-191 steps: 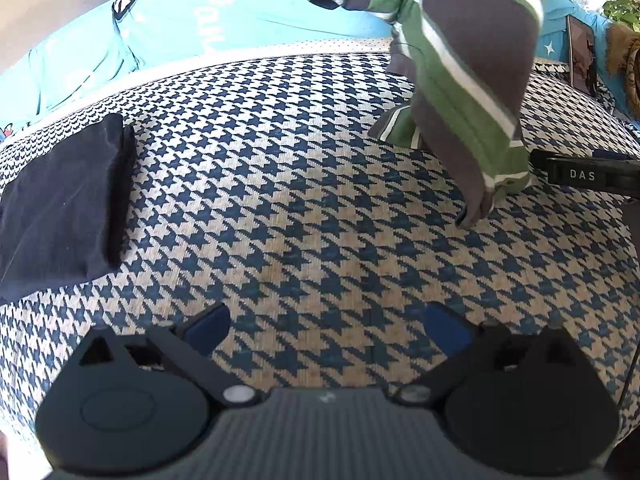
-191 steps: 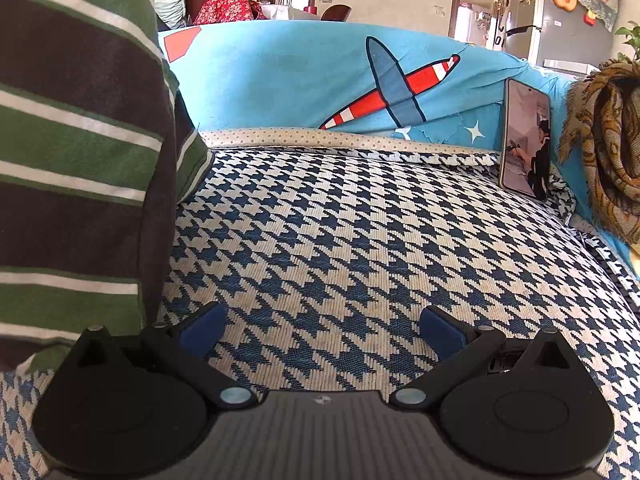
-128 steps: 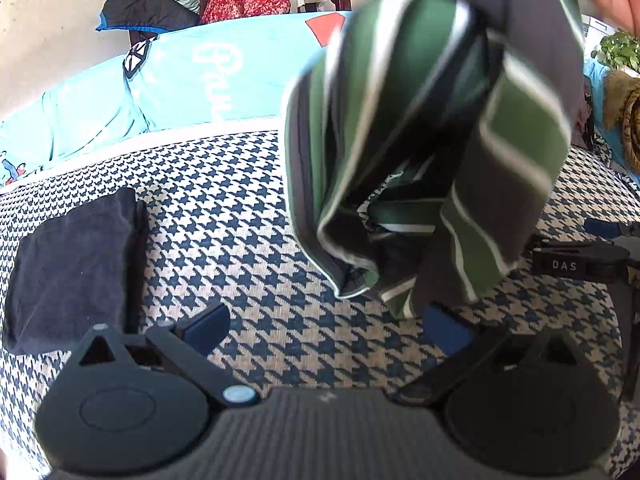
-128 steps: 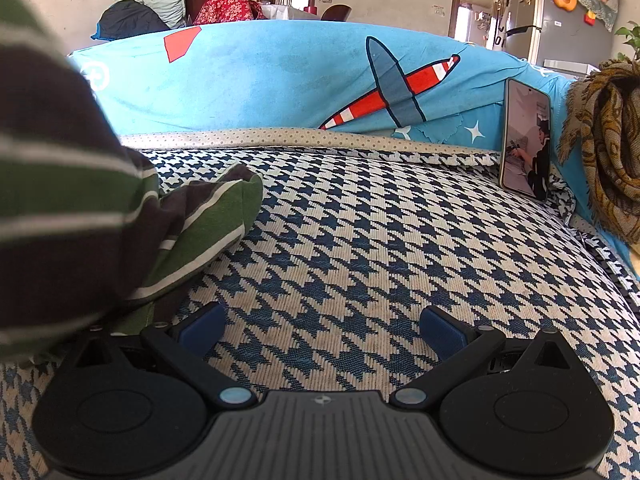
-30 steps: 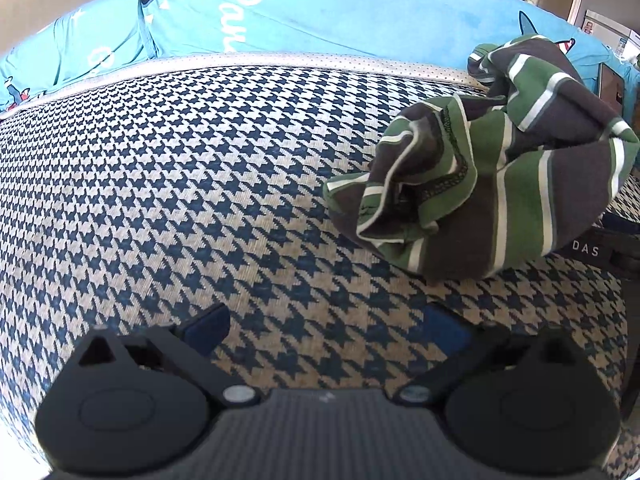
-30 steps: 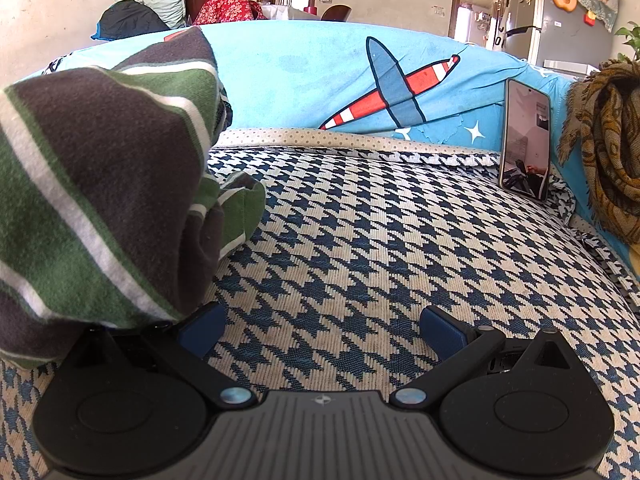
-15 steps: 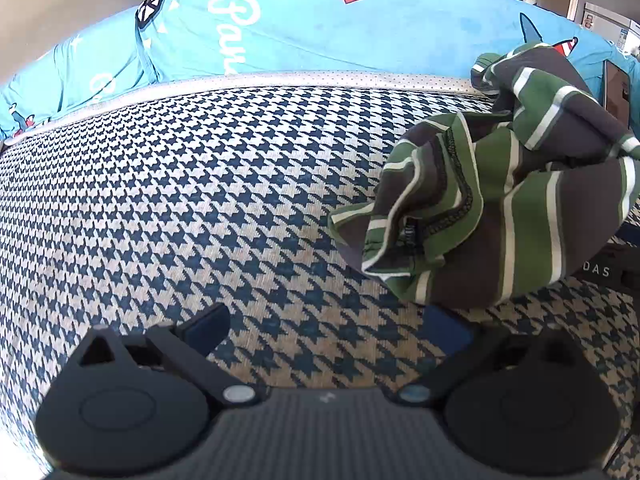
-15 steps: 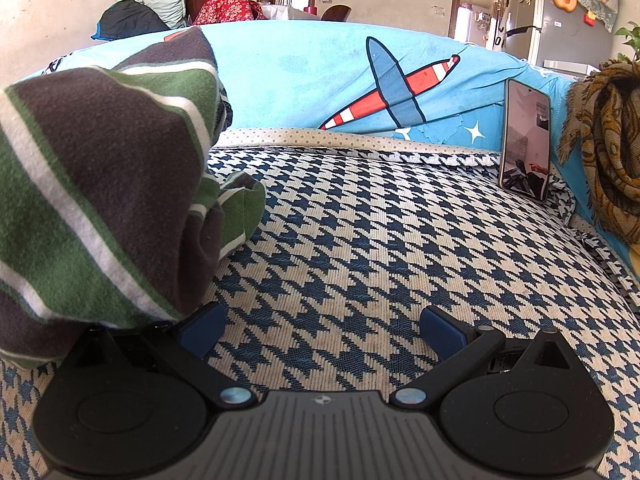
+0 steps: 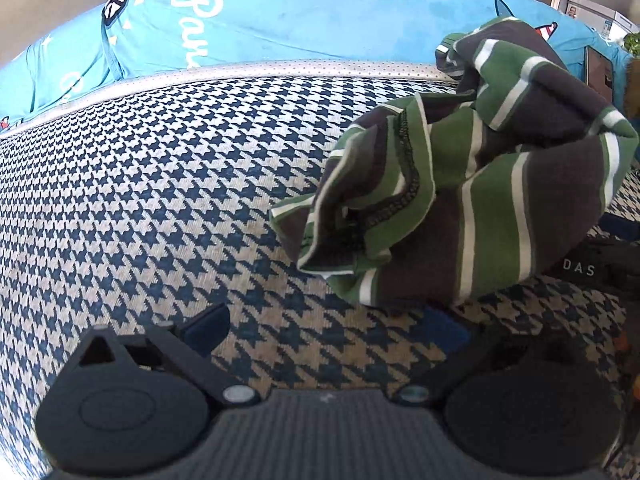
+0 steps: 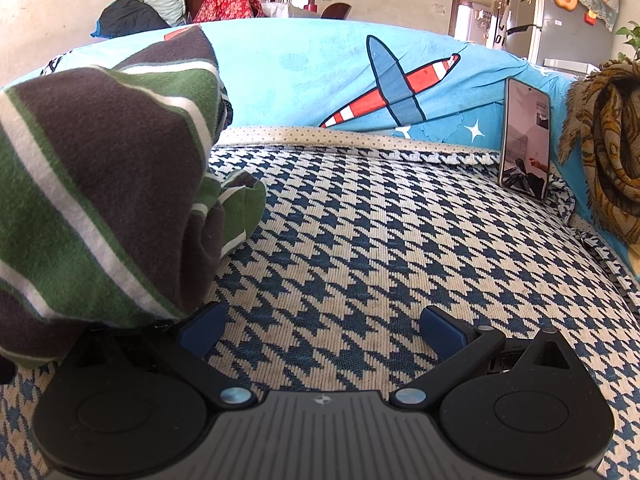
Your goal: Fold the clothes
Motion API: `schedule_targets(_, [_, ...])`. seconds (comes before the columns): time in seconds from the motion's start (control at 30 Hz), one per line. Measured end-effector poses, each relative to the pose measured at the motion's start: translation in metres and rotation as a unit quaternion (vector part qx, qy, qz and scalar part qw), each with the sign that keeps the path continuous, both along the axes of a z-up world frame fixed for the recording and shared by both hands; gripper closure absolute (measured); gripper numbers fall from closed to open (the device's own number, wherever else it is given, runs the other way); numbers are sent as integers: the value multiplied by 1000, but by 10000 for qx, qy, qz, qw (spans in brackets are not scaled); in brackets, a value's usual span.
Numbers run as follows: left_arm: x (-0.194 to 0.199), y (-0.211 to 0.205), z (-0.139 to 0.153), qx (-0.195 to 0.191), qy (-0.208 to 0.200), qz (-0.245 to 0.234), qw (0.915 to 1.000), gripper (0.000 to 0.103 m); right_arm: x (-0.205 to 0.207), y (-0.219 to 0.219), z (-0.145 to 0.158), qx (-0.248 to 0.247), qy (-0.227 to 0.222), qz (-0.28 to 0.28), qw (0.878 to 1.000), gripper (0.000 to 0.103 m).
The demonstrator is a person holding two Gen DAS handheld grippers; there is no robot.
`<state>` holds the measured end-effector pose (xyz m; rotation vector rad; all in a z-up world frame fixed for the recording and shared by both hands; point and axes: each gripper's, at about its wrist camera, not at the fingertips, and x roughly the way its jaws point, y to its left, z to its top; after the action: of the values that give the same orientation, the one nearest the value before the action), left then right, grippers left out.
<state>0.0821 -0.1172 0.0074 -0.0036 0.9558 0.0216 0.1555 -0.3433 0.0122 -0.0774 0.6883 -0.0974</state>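
A green, grey and white striped garment [image 9: 472,184] lies crumpled in a heap on the houndstooth couch seat [image 9: 160,184]. My left gripper [image 9: 326,330] is open just in front of the heap's lower left edge, and nothing is between its fingers. In the right wrist view the same striped garment [image 10: 104,184] bulges at the left and drapes over the left side of my right gripper [image 10: 320,330]. That gripper is open over bare seat [image 10: 380,248], holding nothing. In the left wrist view the right gripper's black body shows under the heap's right side.
A light blue printed cover [image 9: 280,20] runs along the couch back [image 10: 320,76]. A phone [image 10: 526,140] stands propped against the back at the right, beside a brown patterned scarf [image 10: 604,148]. Bare seat spreads left of the heap.
A hand that held the striped garment up has dropped it in a crumpled heap on the seat. My left gripper has crept closer to the heap. The right gripper has stayed still.
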Motion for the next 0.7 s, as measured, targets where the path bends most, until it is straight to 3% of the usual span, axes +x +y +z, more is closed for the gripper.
schedule_targets(0.33, [9,-10,-20,76,-20,-202,9998,0,-11,3,11,-420,528,623,9958,0])
schedule_targets(0.43, [18,-7,-40,177,-66,-499,9986,0,-17,13,9,-868,271,914,9917,0])
schedule_targets(0.5, [29,-11,-55,274,-112,-647,9975,0,-15,18,6,-1110,334,951,9887,0])
schedule_targets(0.57, [32,-16,-59,281,-173,-695,9970,0,-12,18,7,-1058,370,979,9889,2])
schedule_targets(0.7, [34,-17,-48,-101,-362,-834,9958,0,-13,9,18,-635,370,1132,9909,6])
